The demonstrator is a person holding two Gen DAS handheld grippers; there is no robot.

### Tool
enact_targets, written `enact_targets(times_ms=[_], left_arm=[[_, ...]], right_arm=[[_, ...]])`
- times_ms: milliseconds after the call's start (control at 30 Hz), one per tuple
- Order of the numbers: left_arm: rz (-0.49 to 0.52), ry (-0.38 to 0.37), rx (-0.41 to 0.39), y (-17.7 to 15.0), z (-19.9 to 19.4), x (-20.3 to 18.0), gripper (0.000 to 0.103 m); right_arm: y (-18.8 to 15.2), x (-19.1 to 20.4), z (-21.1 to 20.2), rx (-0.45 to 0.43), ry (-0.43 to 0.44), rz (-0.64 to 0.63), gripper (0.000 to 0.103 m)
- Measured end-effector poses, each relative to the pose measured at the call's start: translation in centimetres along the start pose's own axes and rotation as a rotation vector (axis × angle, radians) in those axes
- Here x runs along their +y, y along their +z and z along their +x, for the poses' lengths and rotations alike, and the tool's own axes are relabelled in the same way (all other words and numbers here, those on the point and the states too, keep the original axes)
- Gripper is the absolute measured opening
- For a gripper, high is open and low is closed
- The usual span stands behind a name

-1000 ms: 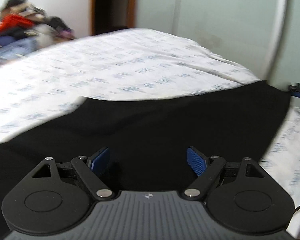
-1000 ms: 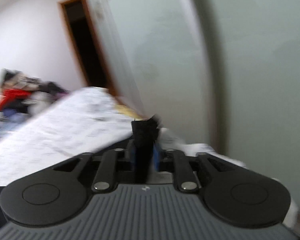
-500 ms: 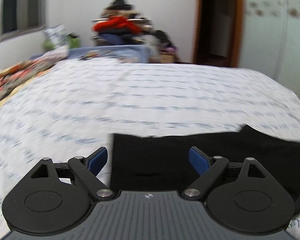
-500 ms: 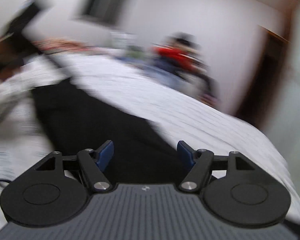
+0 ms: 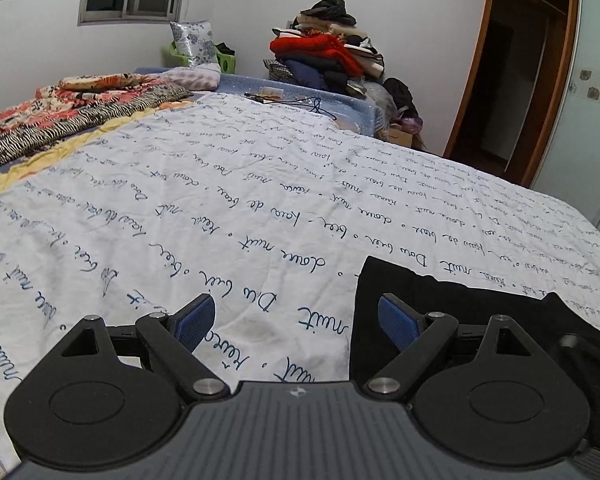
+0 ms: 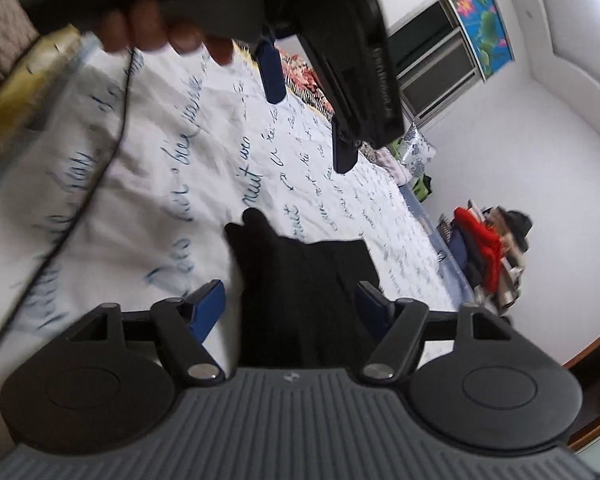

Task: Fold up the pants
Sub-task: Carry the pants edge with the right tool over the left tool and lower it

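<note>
The black pants (image 5: 480, 304) lie folded on the white bedsheet with blue handwriting (image 5: 260, 184). In the left wrist view they sit at the lower right, partly under my right finger. My left gripper (image 5: 296, 316) is open and empty, low over the sheet at the pants' left edge. In the right wrist view the pants (image 6: 300, 280) lie between the fingers of my open, empty right gripper (image 6: 292, 304). The left gripper (image 6: 312, 108) also shows there from above, held in a hand, open.
A pile of clothes (image 5: 328, 56) stands at the far end of the bed. A patterned quilt (image 5: 72, 108) lies at the far left. A doorway (image 5: 496, 92) and wardrobe are on the right. A black cable (image 6: 80, 184) crosses the sheet.
My right gripper has let go of the pants fabric and opened. Both grippers have swung round, and the pants now lie folded smaller on the sheet.
</note>
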State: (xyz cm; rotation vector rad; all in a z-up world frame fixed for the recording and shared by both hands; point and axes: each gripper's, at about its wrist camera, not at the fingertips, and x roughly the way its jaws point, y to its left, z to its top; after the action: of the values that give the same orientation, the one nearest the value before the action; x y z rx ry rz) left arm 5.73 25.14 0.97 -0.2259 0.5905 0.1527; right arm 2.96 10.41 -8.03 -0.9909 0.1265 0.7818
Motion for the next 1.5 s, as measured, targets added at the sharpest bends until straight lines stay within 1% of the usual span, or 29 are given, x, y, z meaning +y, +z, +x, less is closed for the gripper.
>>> enact_targets(times_ms=[33, 67, 100, 133, 167, 200, 233, 300, 367, 467, 533, 567, 600, 633, 667, 700, 767, 833, 900, 1033, 1100, 1167, 1233, 1267, 1333, 1367, 1433, 1467, 1500], left_arm=[[0.000, -0.007, 0.002, 0.0, 0.2, 0.1, 0.089], [0.001, -0.010, 0.001, -0.1, 0.2, 0.2, 0.089], [0.006, -0.007, -0.002, -0.1, 0.2, 0.2, 0.089], [0.014, -0.001, -0.006, -0.3, 0.0, 0.2, 0.089], [0.023, 0.007, -0.010, -0.3, 0.0, 0.2, 0.089], [0.027, 0.012, -0.017, -0.3, -0.2, 0.2, 0.089], [0.028, 0.014, -0.022, -0.3, -0.4, 0.3, 0.089], [0.020, 0.011, -0.036, -0.1, -1.0, 0.3, 0.089], [0.012, 0.013, -0.052, 0.1, -1.5, 0.5, 0.089], [0.005, 0.028, -0.058, 0.4, -1.6, 0.5, 0.089], [-0.001, 0.025, -0.045, 0.4, -1.2, 0.2, 0.090], [0.000, 0.021, -0.035, 0.4, -1.0, -0.1, 0.090], [0.004, 0.014, -0.028, 0.3, -0.7, -0.4, 0.090], [0.011, 0.007, -0.026, 0.3, -0.6, -0.8, 0.090], [0.023, 0.001, -0.027, 0.3, -0.6, -1.3, 0.090], [0.041, -0.003, -0.028, 0.3, -0.6, -1.8, 0.090], [0.080, -0.003, -0.034, 0.5, -0.7, -3.1, 0.090], [0.110, -0.018, -0.039, 0.7, -0.7, -4.6, 0.090], [0.134, -0.063, -0.025, 0.7, -0.3, -6.5, 0.090], [0.209, -0.194, 0.019, -0.4, 0.9, -12.1, 0.090], [0.267, -0.267, 0.042, -1.3, 1.3, -15.6, 0.090], [0.336, -0.355, 0.065, -2.4, 1.5, -19.1, 0.090], [0.425, -0.440, 0.086, -4.1, 2.2, -22.2, 0.091], [0.478, -0.450, 0.109, -5.1, 2.8, -23.7, 0.091], [0.569, -0.397, 0.167, -7.4, 4.0, -25.8, 0.091], [0.600, -0.381, 0.176, -8.3, 4.1, -26.6, 0.091], [0.628, -0.414, 0.156, -9.2, 3.5, -27.3, 0.091], [0.633, -0.439, 0.141, -9.2, 3.0, -27.7, 0.091], [0.636, -0.460, 0.128, -9.1, 2.6, -28.3, 0.091]], right_arm=[[0.2, 0.1, 0.6, 0.014, -0.010, -0.022, 0.056], [0.4, 0.2, 1.2, 0.027, -0.009, -0.040, 0.053], [0.5, 0.4, 1.8, 0.036, 0.001, -0.052, 0.047], [0.6, 0.6, 2.0, 0.036, 0.019, -0.059, 0.030], [0.8, 1.4, 2.5, 0.034, 0.031, -0.068, 0.024], [0.9, 1.9, 2.7, 0.034, 0.032, -0.089, 0.023], [1.0, 2.3, 3.1, 0.025, 0.016, -0.115, 0.017], [1.1, 2.8, 3.9, 0.012, -0.001, -0.129, 0.015], [1.3, 2.3, 3.9, -0.010, 0.004, -0.092, 0.014], [2.3, -0.5, 3.8, -0.028, 0.080, 0.101, 0.014], [2.3, -1.3, 3.7, -0.027, 0.101, 0.154, 0.015], [2.2, -1.2, 4.0, -0.003, 0.125, 0.168, 0.016], [2.0, -0.8, 4.4, 0.035, 0.162, 0.179, 0.023], [1.7, -0.3, 4.5, 0.037, 0.160, 0.188, 0.025], [1.5, -0.2, 3.9, 0.025, 0.142, 0.192, 0.027], [1.4, -0.7, 2.9, 0.015, 0.161, 0.214, 0.028], [0.7, -3.2, -0.5, -0.059, 0.225, 0.347, 0.039], [-1.0, -5.4, -4.1, -0.102, 0.175, 0.438, 0.050], [-3.9, -7.5, -7.5, -0.082, 0.071, 0.518, 0.051], [-11.9, -10.9, -12.4, 0.084, -0.137, 0.716, 0.051], [-16.0, -11.7, -14.2, 0.176, -0.206, 0.806, 0.051], [-18.7, -11.8, -15.4, 0.246, -0.245, 0.855, 0.054], [-20.4, -11.2, -15.8, 0.298, -0.261, 0.866, 0.070], [-21.4, -10.6, -15.6, 0.330, -0.257, 0.862, 0.071], [-22.7, -9.6, -15.2, 0.395, -0.265, 0.853, 0.071], [-23.0, -9.2, -15.5, 0.377, -0.287, 0.867, 0.070], [-23.9, -9.5, -18.3, 0.312, -0.363, 0.933, 0.070], [-24.7, -10.0, -20.3, 0.281, -0.431, 0.966, 0.070], [-25.7, -10.5, -22.0, 0.277, -0.504, 1.011, 0.073]])
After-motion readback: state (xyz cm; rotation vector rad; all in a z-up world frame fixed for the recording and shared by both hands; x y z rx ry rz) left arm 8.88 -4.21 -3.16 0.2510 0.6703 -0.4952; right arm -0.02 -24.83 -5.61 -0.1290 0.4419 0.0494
